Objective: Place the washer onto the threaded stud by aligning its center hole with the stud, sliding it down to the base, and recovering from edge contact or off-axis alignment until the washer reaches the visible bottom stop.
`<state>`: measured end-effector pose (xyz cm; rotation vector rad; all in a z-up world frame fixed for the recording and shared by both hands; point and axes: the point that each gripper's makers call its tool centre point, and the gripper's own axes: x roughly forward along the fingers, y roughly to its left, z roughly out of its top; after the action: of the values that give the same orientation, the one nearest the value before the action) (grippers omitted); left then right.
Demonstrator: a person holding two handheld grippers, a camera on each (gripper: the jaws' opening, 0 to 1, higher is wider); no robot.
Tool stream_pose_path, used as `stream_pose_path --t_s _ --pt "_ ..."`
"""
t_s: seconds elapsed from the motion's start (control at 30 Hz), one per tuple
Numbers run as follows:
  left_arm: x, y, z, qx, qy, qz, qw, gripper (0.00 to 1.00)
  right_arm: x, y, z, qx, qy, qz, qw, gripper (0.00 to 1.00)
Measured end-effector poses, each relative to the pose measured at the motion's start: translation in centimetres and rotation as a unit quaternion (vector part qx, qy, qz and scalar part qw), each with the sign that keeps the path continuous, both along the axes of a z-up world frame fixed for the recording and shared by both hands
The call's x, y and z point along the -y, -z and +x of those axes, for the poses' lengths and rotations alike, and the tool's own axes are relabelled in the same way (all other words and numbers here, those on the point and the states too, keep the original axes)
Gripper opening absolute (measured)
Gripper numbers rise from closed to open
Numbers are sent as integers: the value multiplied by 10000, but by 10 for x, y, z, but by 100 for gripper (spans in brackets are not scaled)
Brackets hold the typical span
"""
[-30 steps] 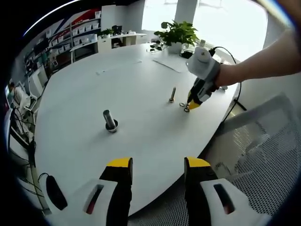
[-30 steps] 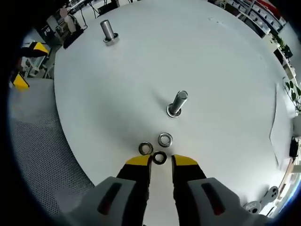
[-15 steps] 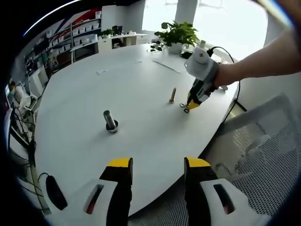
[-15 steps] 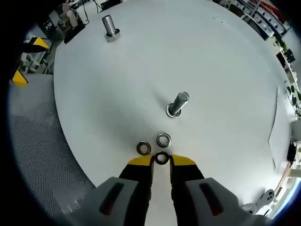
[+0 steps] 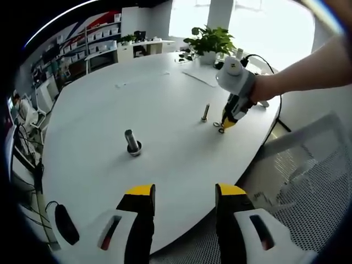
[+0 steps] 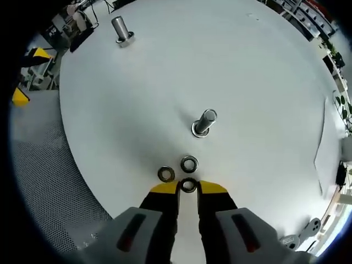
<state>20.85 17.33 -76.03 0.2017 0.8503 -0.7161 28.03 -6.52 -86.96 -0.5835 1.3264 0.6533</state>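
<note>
A dark washer (image 6: 188, 185) lies on the white table (image 6: 165, 82) between the yellow fingertips of my right gripper (image 6: 188, 188), whose jaws press on both its sides. Two more washers (image 6: 166, 174) (image 6: 189, 164) lie just beyond it. The slim threaded stud (image 6: 204, 123) stands upright a little farther on. In the left gripper view, a hand holds the right gripper (image 5: 228, 122) tip-down beside the stud (image 5: 205, 112) and the washers (image 5: 218, 127). My left gripper (image 5: 185, 192) hangs open and empty at the table's near edge.
A thicker stud on a round base (image 5: 132, 143) (image 6: 121, 31) stands mid-table. A potted plant (image 5: 209, 41) and papers (image 5: 198, 76) sit at the far side. A black object (image 5: 65, 224) lies near the left edge, and a mesh chair (image 5: 308, 181) is on the right.
The right gripper's jaws have narrowed onto the washer between its tips. The left gripper view has shifted slightly, while its jaws stay as wide as before.
</note>
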Motion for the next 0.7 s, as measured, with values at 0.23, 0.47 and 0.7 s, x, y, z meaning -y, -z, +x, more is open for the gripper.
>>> stream_pose_path --t_s 0.23,0.47,0.7 --pt "-2 -1 2 21 -58 9 10000 42 -1 0 0 124 18 13 9999 14" --pt "-7 -3 7 116 -153 59 9998 43 -1 -1 -1 409 -64 -17 9991 14" --pt "-7 -2 6 103 -134 56 9998 43 1 -2 1 441 120 88 9989 13"
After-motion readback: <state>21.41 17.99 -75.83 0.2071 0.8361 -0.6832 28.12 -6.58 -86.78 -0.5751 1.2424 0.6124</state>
